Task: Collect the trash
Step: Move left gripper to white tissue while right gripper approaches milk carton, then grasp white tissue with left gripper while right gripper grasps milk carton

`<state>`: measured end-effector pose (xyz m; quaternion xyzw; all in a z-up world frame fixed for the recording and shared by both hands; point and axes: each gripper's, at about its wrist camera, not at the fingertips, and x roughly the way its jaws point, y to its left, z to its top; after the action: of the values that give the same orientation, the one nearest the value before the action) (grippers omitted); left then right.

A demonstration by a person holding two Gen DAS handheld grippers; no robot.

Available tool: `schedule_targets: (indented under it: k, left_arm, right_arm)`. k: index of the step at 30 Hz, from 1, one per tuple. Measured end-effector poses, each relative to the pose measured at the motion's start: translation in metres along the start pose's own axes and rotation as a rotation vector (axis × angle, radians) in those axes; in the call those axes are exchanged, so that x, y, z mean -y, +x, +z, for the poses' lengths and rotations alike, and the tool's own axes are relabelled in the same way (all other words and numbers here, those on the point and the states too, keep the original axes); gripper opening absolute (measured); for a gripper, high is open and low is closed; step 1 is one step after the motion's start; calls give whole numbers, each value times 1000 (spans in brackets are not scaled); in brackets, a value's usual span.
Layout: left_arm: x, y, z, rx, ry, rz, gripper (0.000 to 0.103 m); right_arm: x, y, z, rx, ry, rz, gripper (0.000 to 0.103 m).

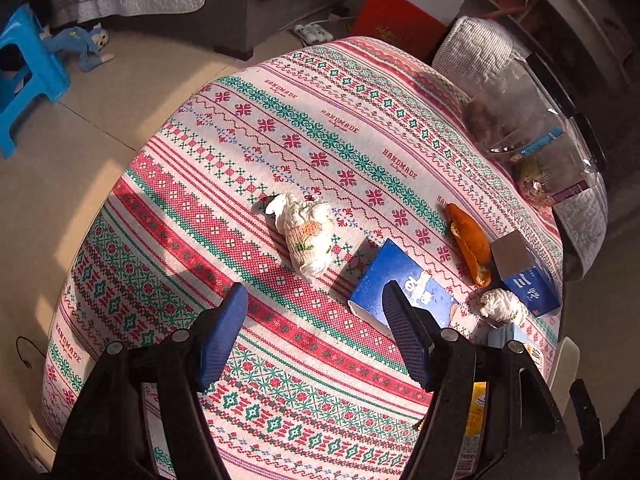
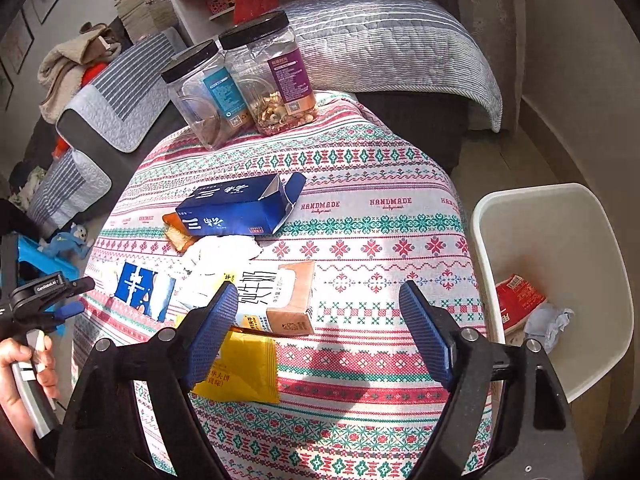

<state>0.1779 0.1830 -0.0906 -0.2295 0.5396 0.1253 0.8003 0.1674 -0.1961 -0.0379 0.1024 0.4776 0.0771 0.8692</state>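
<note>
Blue-padded left tongs (image 1: pixel 316 334) and right tongs (image 2: pixel 316 334) both gape wide, empty. Crumpled tissue (image 1: pixel 306 236) lies at my left tongs' twelve o'clock on the table (image 1: pixel 168 216); I should straddle it squarely. Bin (image 2: pixel 560 216) waits at three o'clock.

Right gripper (image 2: pixel 316 332) with blue ribbed pads spread wide, empty, above the patterned red-green-white tablecloth (image 2: pixel 380 240). Its left finger (image 2: pixel 210 330) overlaps a yellow foil snack wrapper (image 2: pixel 244 372). Just behind the wrapper lies a flattened white-and-tan milk carton (image 2: pixel 276 296), crumpled white tissue (image 2: pixel 220 250) beyond it, then an open dark blue cardboard box (image 2: pixel 240 208). Two clear plastic jars with black lids (image 2: pixel 240 80) stand at the far edge. White plastic trash bin (image 2: pixel 560 216) right of the table holds a red packet (image 2: pixel 516 300) and a pale blue wad (image 2: pixel 548 322). Left gripper (image 2: pixel 74 298) at the left edge, hand-held.
</note>
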Motion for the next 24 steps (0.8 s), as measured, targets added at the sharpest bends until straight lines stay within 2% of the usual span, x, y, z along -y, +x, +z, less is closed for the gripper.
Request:
schedule_targets:
  k: [7, 10, 14, 20, 24]
  left_arm:
    - [-8, 14, 8, -36, -39, -7, 68]
    - [-10, 16, 12, -48, -58, -33, 68]
    - [-22, 14, 17, -51, -130, -128, 68]
    - [-38, 20, 23, -40, -214, -111, 68]
    - [-33, 29, 23, -26, -208, -119, 68]
  right_arm:
    - [-34, 21, 33, 8, -12, 52, 85]
    - [-35, 29, 29, 14, -3, 75, 87]
    - [-28, 39, 18, -16, 33, 83, 87]
    - [-31, 34, 19, -21, 11, 124, 87]
    - [-28, 34, 21, -29, 9, 130, 88]
